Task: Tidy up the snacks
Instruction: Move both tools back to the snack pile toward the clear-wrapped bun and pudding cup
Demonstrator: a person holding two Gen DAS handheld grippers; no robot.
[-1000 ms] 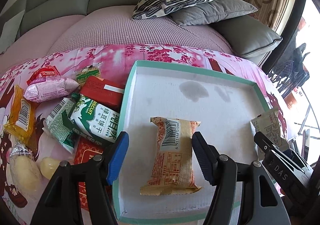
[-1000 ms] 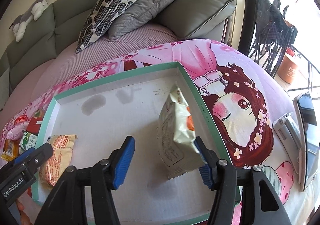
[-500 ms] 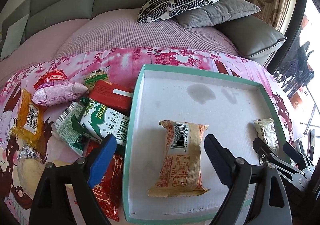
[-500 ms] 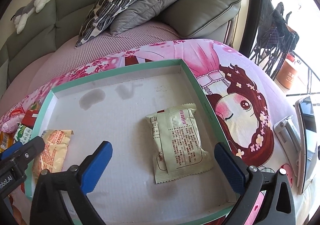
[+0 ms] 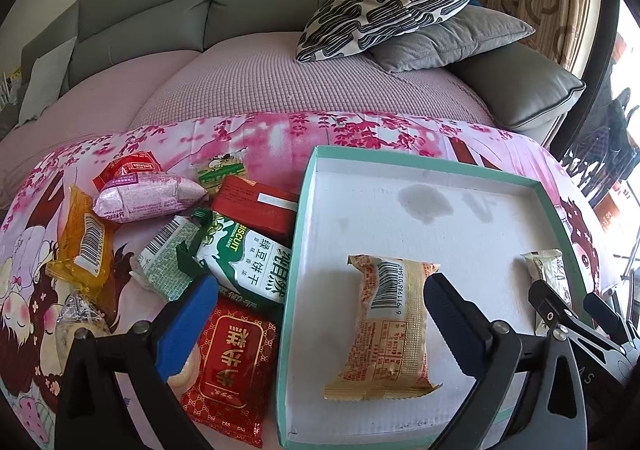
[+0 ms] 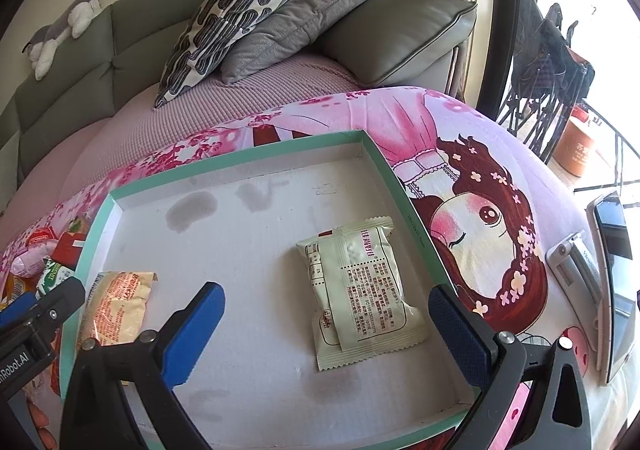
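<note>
A shallow white tray with a teal rim (image 5: 304, 209) (image 6: 384, 161) lies on the pink printed cloth. In it a beige-orange snack packet (image 5: 384, 330) (image 6: 116, 302) lies flat at the left. My left gripper (image 5: 320, 280) hangs over it, jaws opening, with the right pad beside the packet and the left pad out over the loose snacks; neither presses on it. A pale green packet (image 6: 356, 290) (image 5: 548, 278) lies flat at the tray's right. My right gripper (image 6: 325, 290) stands open, wide around it, not touching.
Left of the tray lie several loose snacks: a green-white biscuit pack (image 5: 248, 262), a red packet (image 5: 232, 362), a red box (image 5: 256, 201), a pink packet (image 5: 148, 195) and an orange packet (image 5: 84, 242). A phone (image 6: 616, 282) and a silver device (image 6: 572, 270) lie right of the tray.
Both pairs of jaws have spread wide. The pale green packet left the right gripper's pads and fell flat in the tray. The left gripper let go of the beige packet.
</note>
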